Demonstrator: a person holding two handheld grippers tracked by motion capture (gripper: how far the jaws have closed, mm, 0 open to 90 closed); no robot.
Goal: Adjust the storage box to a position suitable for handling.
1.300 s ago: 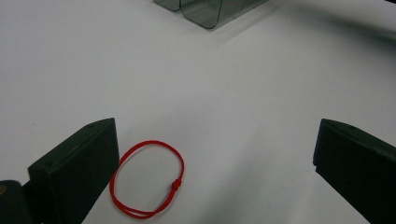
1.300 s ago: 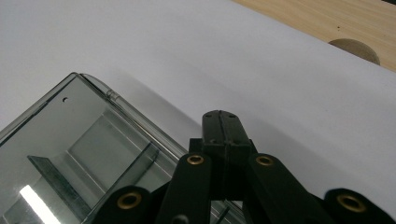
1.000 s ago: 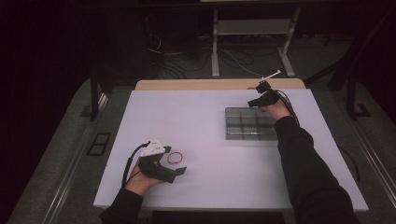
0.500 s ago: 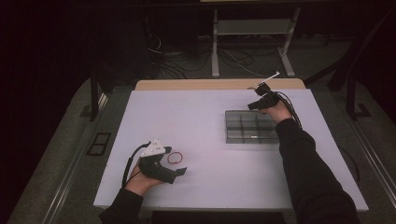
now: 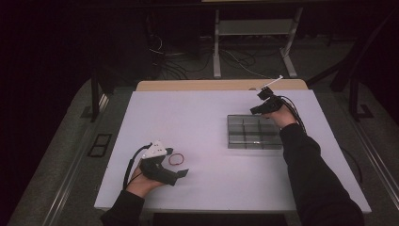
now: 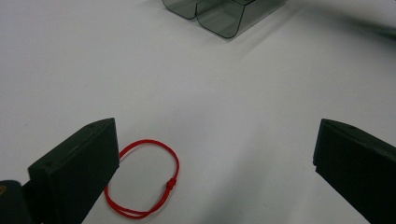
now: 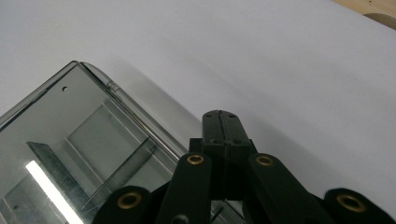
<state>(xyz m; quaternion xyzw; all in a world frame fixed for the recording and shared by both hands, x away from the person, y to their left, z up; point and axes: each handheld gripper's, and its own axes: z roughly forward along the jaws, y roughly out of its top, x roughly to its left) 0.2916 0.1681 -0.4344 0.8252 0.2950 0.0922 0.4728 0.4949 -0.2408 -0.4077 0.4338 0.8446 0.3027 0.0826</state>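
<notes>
Red cord loop (image 6: 142, 179) is light and floppy; pinch near its knot. Left gripper (image 6: 210, 163) released beside loop; right gripper (image 7: 220, 122) clenched empty.

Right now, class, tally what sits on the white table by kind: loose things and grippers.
Red cord loop: 1
Clear divided box: 1
Grippers: 2, the left gripper open, the right gripper shut
Total: 4

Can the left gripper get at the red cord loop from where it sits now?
Probably yes. The left gripper has its jaws wide open, and the red cord loop lies flat on the white table just beside one jaw, with nothing lying between them. It needs a small sideways shift to straddle it.
</notes>
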